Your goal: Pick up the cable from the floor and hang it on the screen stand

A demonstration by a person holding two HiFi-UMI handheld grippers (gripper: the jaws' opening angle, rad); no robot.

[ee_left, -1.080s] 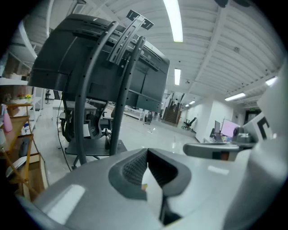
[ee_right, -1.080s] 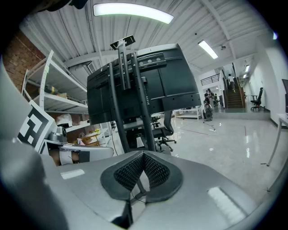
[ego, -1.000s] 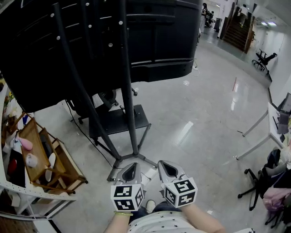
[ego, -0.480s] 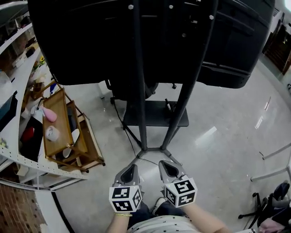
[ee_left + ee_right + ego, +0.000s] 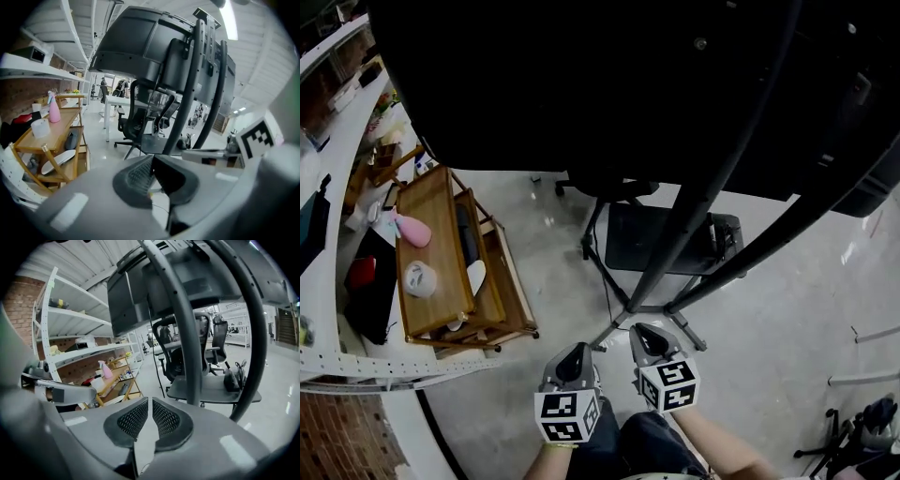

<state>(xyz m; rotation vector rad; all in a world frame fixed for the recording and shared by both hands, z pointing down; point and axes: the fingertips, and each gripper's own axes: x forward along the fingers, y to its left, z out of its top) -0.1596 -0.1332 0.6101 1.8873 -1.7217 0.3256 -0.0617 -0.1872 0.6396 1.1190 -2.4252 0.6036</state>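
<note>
A big black screen [image 5: 628, 84] fills the top of the head view, carried on dark slanted poles [image 5: 675, 253] that end in grey feet [image 5: 623, 323] on the floor. A thin black cable [image 5: 602, 286] runs along the floor beside the stand's dark base plate [image 5: 656, 239]. Both grippers are side by side just short of the feet. My left gripper [image 5: 577, 349] [image 5: 152, 161] is shut and holds nothing. The jaws of my right gripper [image 5: 639, 330] [image 5: 150, 401] are opening, a narrow slit between the pads and nothing in it.
A wooden cart [image 5: 502, 281] stands at the left with a pink bottle [image 5: 414, 229] and a tape roll [image 5: 420, 278] on it. A white shelf [image 5: 356, 361] lies beyond it. An office chair [image 5: 600, 187] stands behind the stand, another chair [image 5: 862, 431] at the far right.
The view has swung left and closer to the stand, so the screen now covers the top. The grippers stay together near the stand's feet. The right jaws have parted slightly.
</note>
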